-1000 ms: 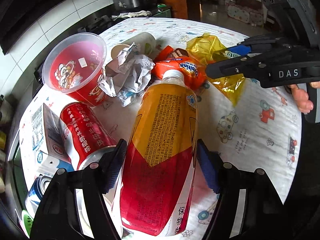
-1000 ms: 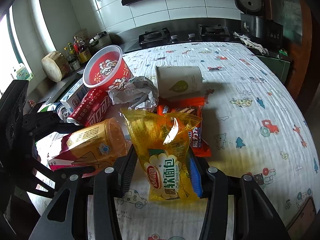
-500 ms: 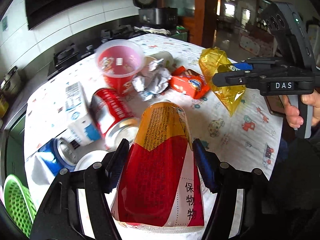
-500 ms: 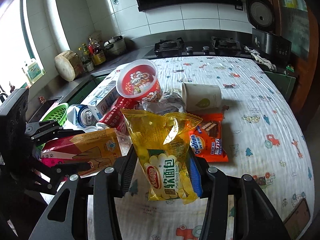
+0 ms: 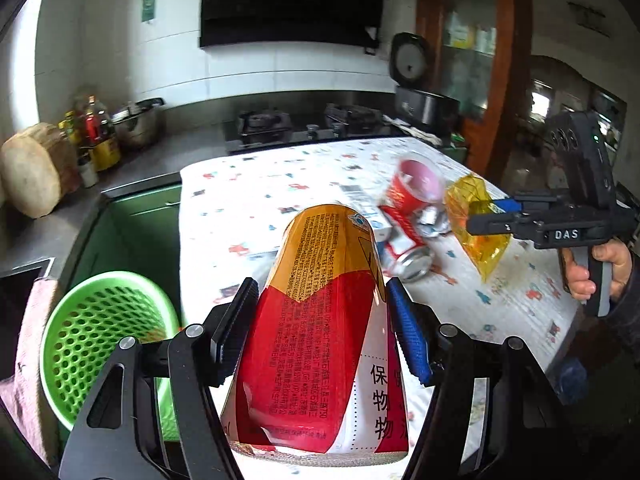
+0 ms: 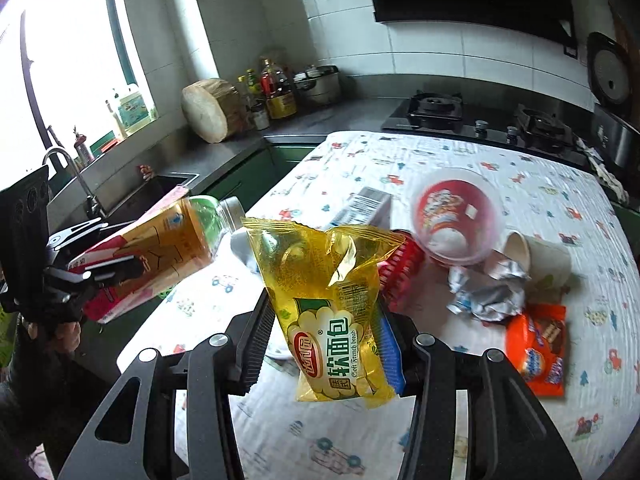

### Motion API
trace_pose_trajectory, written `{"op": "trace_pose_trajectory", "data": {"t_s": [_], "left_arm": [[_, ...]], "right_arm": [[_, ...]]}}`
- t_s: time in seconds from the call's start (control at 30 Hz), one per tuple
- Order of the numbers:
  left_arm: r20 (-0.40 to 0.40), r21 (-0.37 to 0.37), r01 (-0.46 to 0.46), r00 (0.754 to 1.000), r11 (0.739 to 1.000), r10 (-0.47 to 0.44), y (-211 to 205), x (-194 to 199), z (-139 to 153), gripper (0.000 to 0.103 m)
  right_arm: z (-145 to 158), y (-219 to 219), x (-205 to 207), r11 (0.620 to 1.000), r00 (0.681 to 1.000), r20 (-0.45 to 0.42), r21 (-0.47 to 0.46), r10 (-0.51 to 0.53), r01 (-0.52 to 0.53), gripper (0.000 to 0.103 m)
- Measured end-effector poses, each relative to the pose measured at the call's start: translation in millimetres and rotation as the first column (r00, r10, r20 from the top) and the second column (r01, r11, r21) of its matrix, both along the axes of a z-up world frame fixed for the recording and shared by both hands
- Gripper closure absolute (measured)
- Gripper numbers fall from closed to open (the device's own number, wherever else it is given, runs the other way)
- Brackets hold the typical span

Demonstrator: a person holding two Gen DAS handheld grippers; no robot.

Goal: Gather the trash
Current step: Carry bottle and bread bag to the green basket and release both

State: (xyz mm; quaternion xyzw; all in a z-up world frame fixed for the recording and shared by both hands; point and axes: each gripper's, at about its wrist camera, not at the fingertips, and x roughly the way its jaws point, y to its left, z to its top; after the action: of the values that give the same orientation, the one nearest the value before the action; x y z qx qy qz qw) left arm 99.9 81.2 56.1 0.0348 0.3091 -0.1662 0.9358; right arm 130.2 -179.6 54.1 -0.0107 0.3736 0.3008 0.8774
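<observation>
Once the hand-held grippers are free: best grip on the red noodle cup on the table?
Take the red noodle cup by its side wall just below the rim, coming in from above. It lies tipped with its wide mouth open toward the camera, and the mid-body looks too broad. The crumpled foil and paper cup crowd its right side.

You see the table (image 6: 460, 168) with a printed cloth; on it lie a red cup (image 6: 456, 220), crumpled foil (image 6: 486, 294), an orange wrapper (image 6: 538, 350), a paper cup (image 6: 540, 256) and a red can (image 5: 404, 240).
</observation>
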Motion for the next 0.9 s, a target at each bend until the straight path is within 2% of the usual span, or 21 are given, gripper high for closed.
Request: {"op": "trace_pose_trajectory", "data": {"t_s": [0.17,0.37,0.5,0.67,0.77,0.9], "left_arm": [[-0.016,0.055,-0.197,0.98,0.979,0.198,75,13,-8,0.038],[-0.095,0.093,-0.378,0.917,0.921,0.387,156,41,-44,0.038],[-0.201,0.103,-0.437,0.871,0.894,0.449,192,67,-82,0.038],[-0.28,0.112,-0.483,0.823,0.869,0.494,220,88,-119,0.038],[-0.306,0.096,-0.499,0.808,0.861,0.503,230,94,-129,0.037],[-0.308,0.072,-0.514,0.804,0.855,0.509,238,95,-134,0.034]], "right_arm": [[4,65,15,0.994,0.994,-0.027,0.008,0.107,-0.107,0.056],[-2,142,40,0.98,0.977,-0.067,0.022,0.201,-0.2,0.056],[-10,190,55,0.968,0.964,-0.092,0.012,0.249,-0.249,0.056],[-22,237,75,0.956,0.949,-0.125,-0.005,0.289,-0.292,0.056],[-28,259,85,0.951,0.942,-0.142,-0.009,0.305,-0.309,0.056],[-36,278,94,0.946,0.935,-0.158,-0.009,0.319,-0.324,0.056]]}}
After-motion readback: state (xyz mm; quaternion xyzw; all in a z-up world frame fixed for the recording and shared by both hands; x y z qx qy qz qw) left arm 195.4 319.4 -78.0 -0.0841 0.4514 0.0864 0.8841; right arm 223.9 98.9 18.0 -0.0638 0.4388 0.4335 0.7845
